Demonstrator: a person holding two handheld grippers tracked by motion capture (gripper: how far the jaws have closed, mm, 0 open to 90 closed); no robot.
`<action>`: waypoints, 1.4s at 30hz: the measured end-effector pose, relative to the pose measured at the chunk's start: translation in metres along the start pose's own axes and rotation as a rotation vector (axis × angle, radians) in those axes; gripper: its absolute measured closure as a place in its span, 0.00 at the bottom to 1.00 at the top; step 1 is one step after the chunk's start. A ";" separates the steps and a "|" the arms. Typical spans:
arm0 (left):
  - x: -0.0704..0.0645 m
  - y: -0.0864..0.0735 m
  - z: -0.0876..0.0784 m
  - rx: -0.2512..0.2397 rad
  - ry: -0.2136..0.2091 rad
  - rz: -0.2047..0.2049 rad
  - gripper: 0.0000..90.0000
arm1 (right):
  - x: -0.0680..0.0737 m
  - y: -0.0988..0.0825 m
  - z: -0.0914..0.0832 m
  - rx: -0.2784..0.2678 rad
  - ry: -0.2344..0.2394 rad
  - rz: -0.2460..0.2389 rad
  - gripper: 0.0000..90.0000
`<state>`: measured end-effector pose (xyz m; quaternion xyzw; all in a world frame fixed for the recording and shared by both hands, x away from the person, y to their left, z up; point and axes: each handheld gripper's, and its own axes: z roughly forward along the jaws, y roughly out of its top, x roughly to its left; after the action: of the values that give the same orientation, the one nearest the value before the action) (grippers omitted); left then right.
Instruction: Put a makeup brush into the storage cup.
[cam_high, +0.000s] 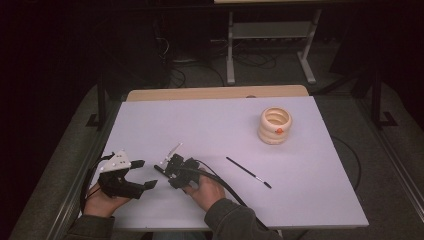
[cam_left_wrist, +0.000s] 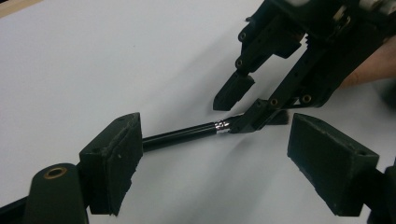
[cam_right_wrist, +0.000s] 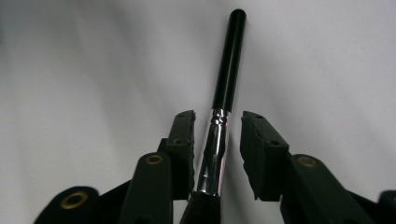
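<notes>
A brush (cam_right_wrist: 229, 65) with a black handle and a silver ferrule lies flat on the white tabletop (cam_high: 200, 125). My right gripper (cam_right_wrist: 217, 121) is lowered over it, jaws either side of the ferrule, with a gap still showing at the right pad, so it is open around the brush. The left gripper view has the same brush (cam_left_wrist: 182, 134) running between my wide-open left gripper (cam_left_wrist: 215, 128) and the right gripper (cam_left_wrist: 236, 109) beyond. From above, the left gripper (cam_high: 145, 174) rests at the near left, with the right gripper (cam_high: 167, 167) just beside it.
A cream ribbed holder (cam_high: 274, 125) stands at the back right of the table. A second, thinner brush (cam_high: 248, 172) lies diagonally right of my right hand. Each gripper trails a black cable toward the near edge. Dark floor and a metal frame lie beyond the table.
</notes>
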<state>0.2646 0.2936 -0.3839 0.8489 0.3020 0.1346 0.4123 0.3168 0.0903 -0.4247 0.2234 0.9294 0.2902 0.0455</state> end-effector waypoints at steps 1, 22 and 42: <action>0.000 0.000 0.000 -0.001 0.000 -0.001 0.20 | 0.001 -0.001 0.002 0.006 -0.004 0.006 0.73; 0.001 0.000 -0.001 -0.002 -0.002 0.008 0.20 | 0.005 0.002 0.008 0.047 -0.015 0.036 0.86; 0.003 -0.001 -0.005 -0.009 0.004 0.001 0.20 | -0.008 0.001 -0.006 0.012 0.045 0.005 0.86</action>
<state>0.2647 0.2989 -0.3815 0.8469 0.3017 0.1380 0.4155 0.3231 0.0842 -0.4200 0.2193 0.9313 0.2900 0.0224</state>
